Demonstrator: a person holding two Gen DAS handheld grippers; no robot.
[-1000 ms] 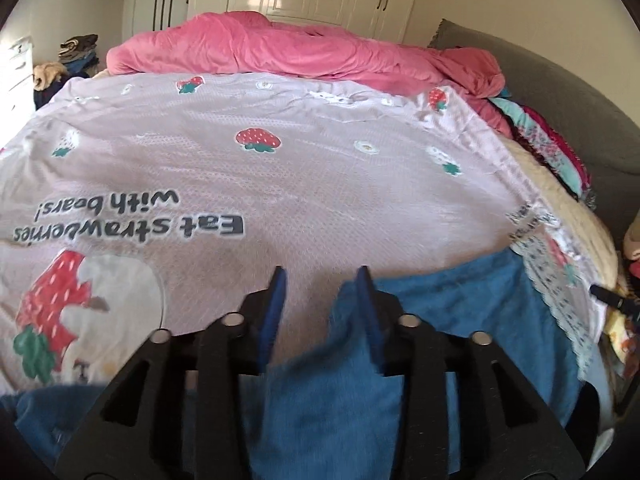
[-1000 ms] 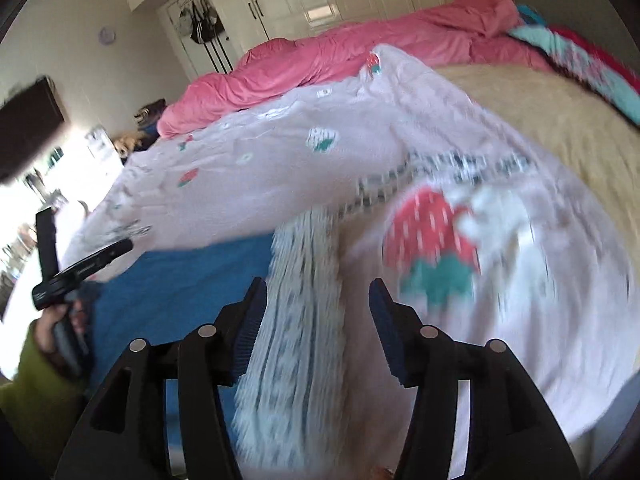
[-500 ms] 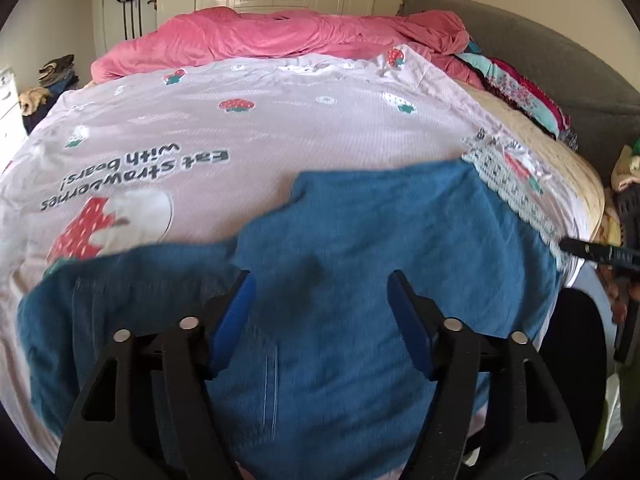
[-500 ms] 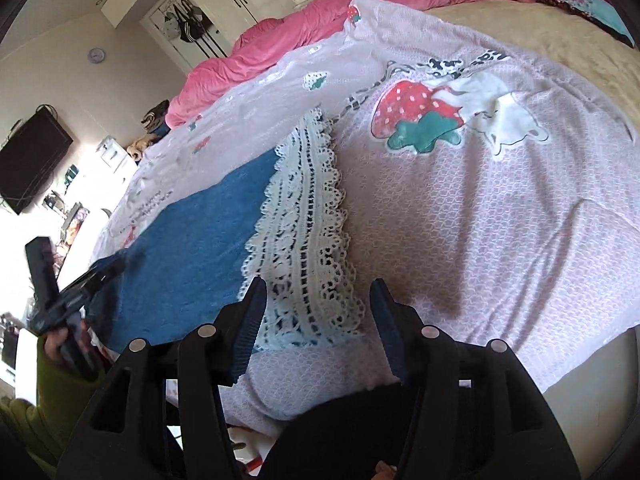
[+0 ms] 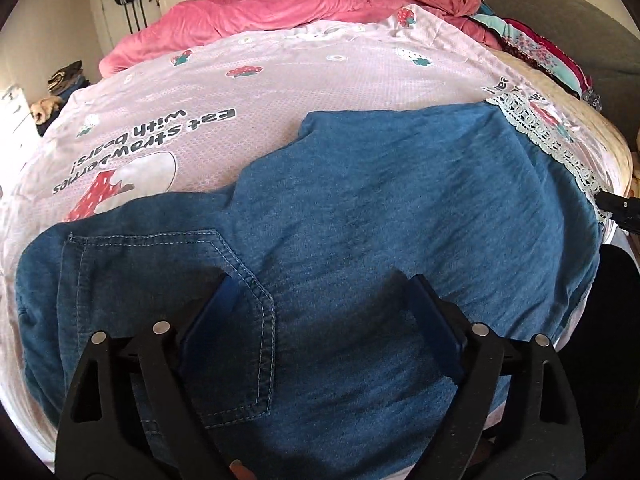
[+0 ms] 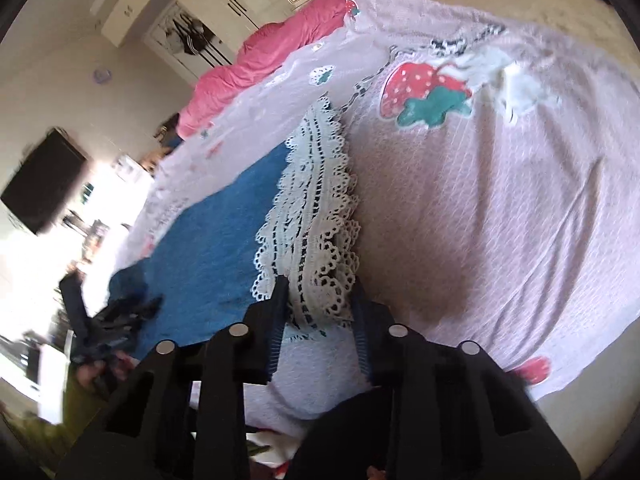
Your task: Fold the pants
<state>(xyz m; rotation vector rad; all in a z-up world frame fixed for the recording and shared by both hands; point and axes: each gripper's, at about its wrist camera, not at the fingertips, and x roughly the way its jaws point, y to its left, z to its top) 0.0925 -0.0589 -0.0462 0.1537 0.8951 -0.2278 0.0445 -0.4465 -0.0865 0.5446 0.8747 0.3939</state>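
With the left tongs [image 5: 320, 300] just opened wide, holding nothing and tipped down over the blue pants [image 5: 400, 200] spread on the bed [image 5: 320, 60], go low and pinch one pant edge. Free the right tongs [image 6: 318, 300], tipped down too and just squeezed shut on the white lace [image 6: 312, 220] beside the pants.

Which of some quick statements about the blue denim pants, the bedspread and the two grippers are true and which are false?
1. The blue denim pants lie on a pink strawberry-print bedspread. True.
2. The left gripper is clamped on a pant leg. False: its jaws stand wide apart above the denim, having just opened.
3. The right gripper has the bedspread's white lace trim between its fingers. True; its jaws have just been closing.
4. A stitched back pocket faces up. True.
5. The rumpled blanket beyond is green. False: it is pink.
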